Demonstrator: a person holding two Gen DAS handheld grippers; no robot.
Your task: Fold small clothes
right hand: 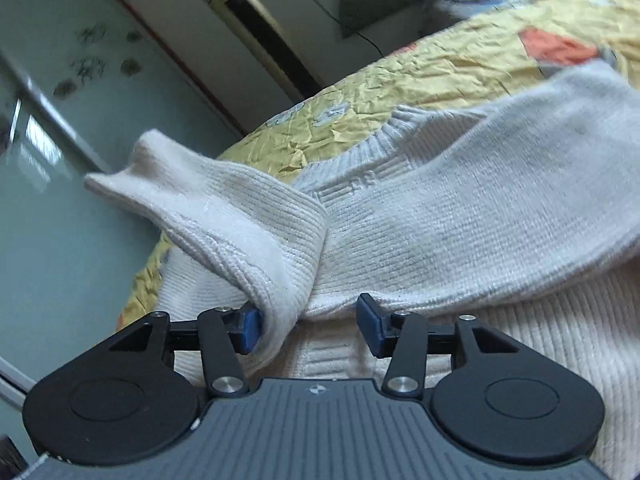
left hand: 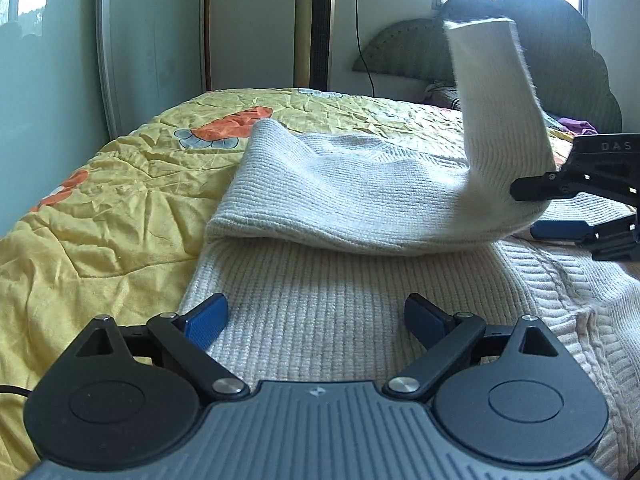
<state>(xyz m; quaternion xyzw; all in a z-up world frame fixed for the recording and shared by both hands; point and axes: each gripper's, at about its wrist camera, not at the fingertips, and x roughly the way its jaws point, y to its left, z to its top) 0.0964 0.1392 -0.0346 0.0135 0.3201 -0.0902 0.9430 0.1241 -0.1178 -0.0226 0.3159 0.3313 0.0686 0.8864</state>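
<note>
A cream knitted sweater (left hand: 340, 292) lies on a yellow quilt (left hand: 100, 200) on the bed. One sleeve (left hand: 360, 196) is folded across its body, and the cuff end (left hand: 496, 92) sticks up in the air. My left gripper (left hand: 316, 320) is open and empty, low over the sweater's near part. My right gripper (left hand: 548, 210) comes in from the right at the sleeve's bend. In the right wrist view that gripper (right hand: 310, 324) is open, with the sleeve (right hand: 256, 232) draped between its fingers and against the left pad (right hand: 250, 330).
A gold and black tower fan (left hand: 316, 24) stands by the wall behind the bed. A padded headboard (left hand: 560, 60) and some clothes (left hand: 576, 124) are at the back right. A glass sliding door (left hand: 52, 60) is to the left.
</note>
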